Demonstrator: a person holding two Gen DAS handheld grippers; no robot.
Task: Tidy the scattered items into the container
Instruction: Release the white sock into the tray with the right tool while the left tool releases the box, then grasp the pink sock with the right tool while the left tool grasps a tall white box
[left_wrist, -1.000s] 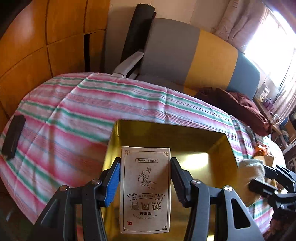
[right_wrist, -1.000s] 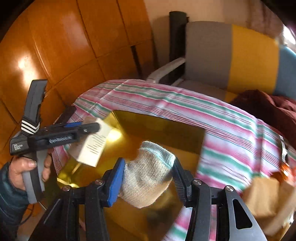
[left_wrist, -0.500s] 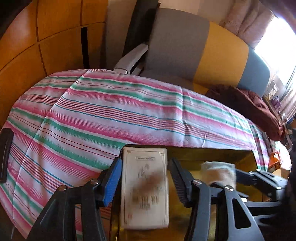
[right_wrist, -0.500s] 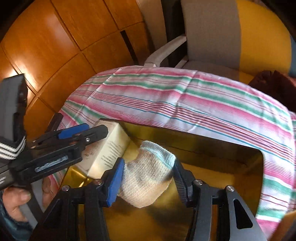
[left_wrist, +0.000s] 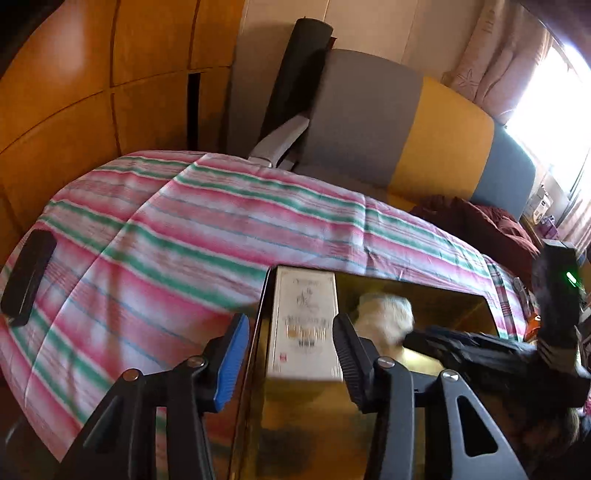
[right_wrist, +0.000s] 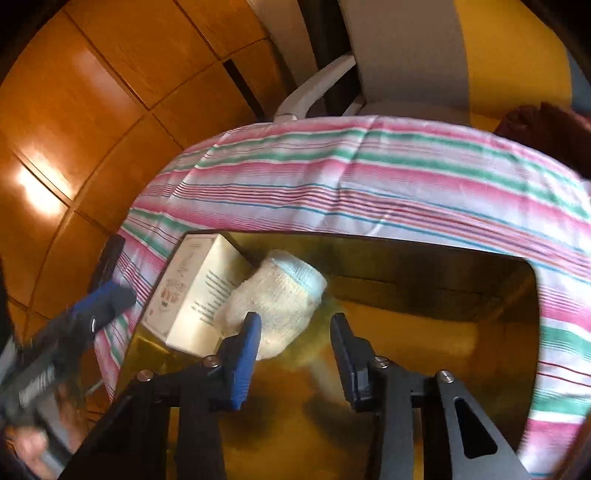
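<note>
Striped cloth (left_wrist: 192, 229) in pink, green and white is covering the table, and I am seeing a flat black rectangular object (left_wrist: 27, 273) lying near its left edge, well apart from everything else. My left gripper (left_wrist: 291, 354) is hanging with its jaws apart at the left wall of the gold-coloured metal container (left_wrist: 461, 306); the cream cardboard box with printed label (left_wrist: 304, 325) is sitting between the open fingers, gap showing on the blue-padded side, and it is leaning against the container's left inner wall. Just right of it, the rolled beige knitted sock with pale blue cuff (right_wrist: 280, 302) is lying inside the container, touching the box's side. My right gripper (right_wrist: 295, 354) is standing open over the container floor, jaws spread, the blue pad (right_wrist: 245, 350) overlapping the sock's lower edge; I cannot tell if they are touching. Beyond the table, a grey, yellow and blue sofa (left_wrist: 406, 129) is sitting against the wall.
</note>
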